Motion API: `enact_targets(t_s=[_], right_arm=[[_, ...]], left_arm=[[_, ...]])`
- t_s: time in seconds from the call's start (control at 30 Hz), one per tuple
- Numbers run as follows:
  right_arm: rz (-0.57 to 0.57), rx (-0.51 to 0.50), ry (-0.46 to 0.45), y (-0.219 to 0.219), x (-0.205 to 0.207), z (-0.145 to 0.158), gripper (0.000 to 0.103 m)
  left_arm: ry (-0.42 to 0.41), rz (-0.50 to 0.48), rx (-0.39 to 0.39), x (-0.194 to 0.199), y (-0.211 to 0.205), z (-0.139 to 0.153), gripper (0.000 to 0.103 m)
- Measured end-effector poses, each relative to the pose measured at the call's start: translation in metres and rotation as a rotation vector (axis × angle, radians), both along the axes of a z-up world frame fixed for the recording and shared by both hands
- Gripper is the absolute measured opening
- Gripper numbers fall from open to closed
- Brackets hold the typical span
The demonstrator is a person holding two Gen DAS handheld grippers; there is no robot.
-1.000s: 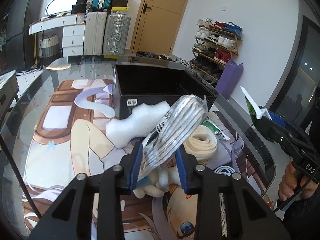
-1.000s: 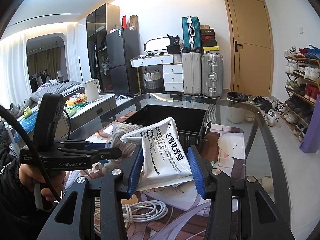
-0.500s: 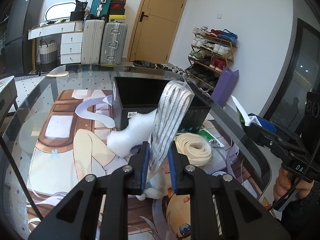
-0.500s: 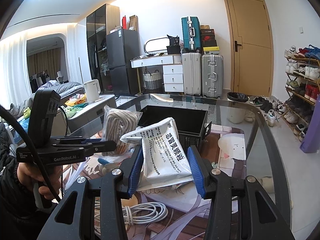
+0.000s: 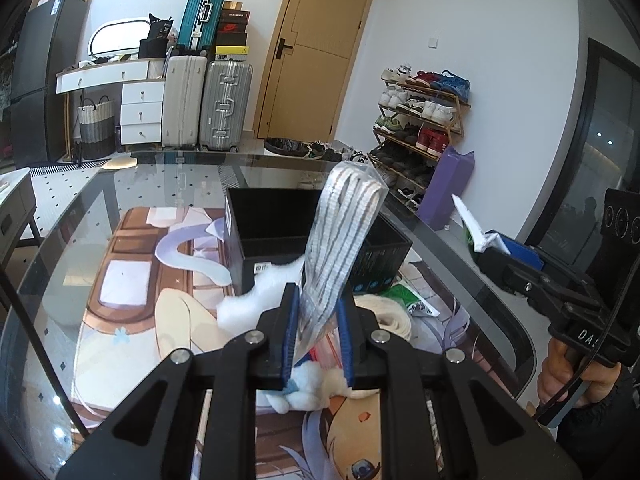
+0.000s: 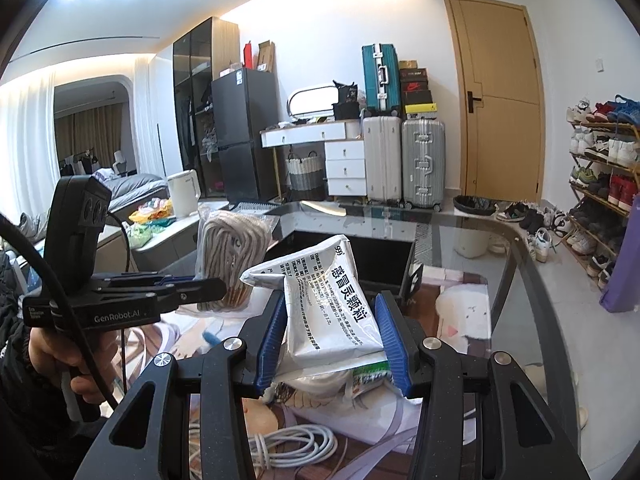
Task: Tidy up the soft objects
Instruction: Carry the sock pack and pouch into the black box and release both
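Bagged cord bundle (image 5: 344,236) stands upright, pinched by left gripper (image 5: 318,332).

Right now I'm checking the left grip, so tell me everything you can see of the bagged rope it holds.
The bagged rope is a bundle of pale cord with darker flecks, folded in long parallel loops inside a clear, crinkly plastic bag. The left gripper is shut on its lower end, blue pads pressing both sides, so it stands nearly upright, leaning slightly right, off the glass table. Its top rises in front of the black box.
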State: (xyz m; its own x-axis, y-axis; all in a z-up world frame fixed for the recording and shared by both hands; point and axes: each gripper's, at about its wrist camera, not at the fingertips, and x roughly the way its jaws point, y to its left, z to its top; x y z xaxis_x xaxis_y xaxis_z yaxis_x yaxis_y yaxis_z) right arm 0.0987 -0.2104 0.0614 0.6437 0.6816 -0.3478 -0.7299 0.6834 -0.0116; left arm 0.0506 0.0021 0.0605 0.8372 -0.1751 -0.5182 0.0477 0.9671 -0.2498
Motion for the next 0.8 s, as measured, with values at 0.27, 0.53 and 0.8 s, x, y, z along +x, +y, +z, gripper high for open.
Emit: enact_targets(t_s=[0.27,0.53,0.8], right_arm=[[-0.029,0.038,-0.022,-0.001,0.011,0.024,0.046],[-0.020,0.031,-0.028,0.012,0.025,0.035,0.046],[-0.016,0.008,0.002,0.029,0.044,0.026,0.046]], left_arm=[[-0.015,0.000,0.038,0.011,-0.003,0.009,0.016],[-0.032,-0.008,0.042,0.019,-0.004,0.018,0.015],[-0.030,-0.009,0.018,0.034,0.002,0.013,0.014]])
